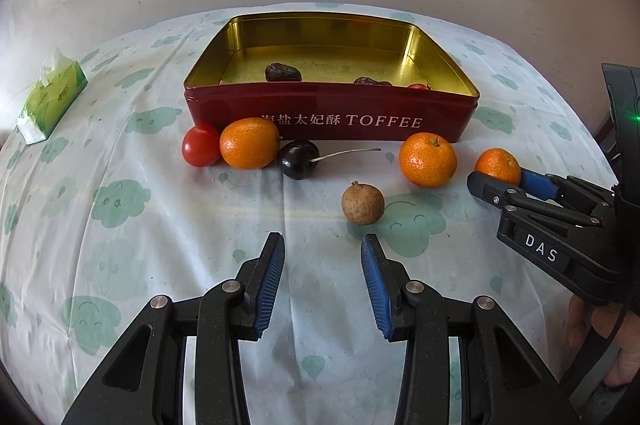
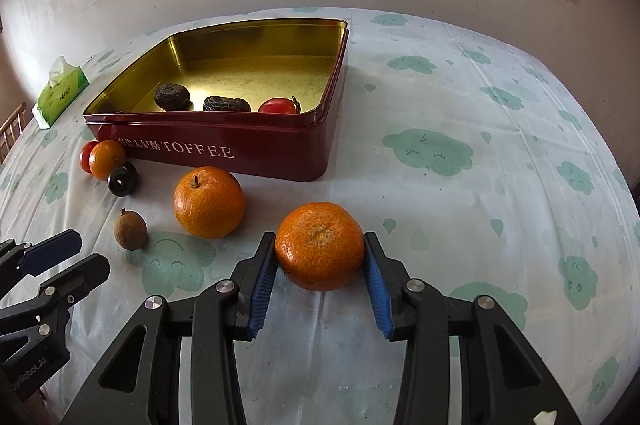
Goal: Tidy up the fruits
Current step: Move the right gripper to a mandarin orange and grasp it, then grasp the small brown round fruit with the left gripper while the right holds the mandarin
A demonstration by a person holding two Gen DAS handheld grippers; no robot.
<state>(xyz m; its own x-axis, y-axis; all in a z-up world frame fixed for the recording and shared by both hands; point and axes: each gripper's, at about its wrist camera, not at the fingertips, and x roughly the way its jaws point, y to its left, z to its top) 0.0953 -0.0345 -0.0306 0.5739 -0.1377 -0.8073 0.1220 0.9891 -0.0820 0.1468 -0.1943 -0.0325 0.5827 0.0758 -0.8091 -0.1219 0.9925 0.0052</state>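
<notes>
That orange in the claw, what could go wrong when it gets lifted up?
1. The right claw pinches the round orange only by its sides, so it might slip out and roll across the cloth.
2. Squeezing harder could bruise its soft peel.
3. The tin already holds a tomato and two dark fruits near its front wall; a dropped orange could knock into them.

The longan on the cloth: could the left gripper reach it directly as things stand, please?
Probably yes. The longan lies just ahead of the empty left gripper, with only bare tablecloth between them.
</notes>
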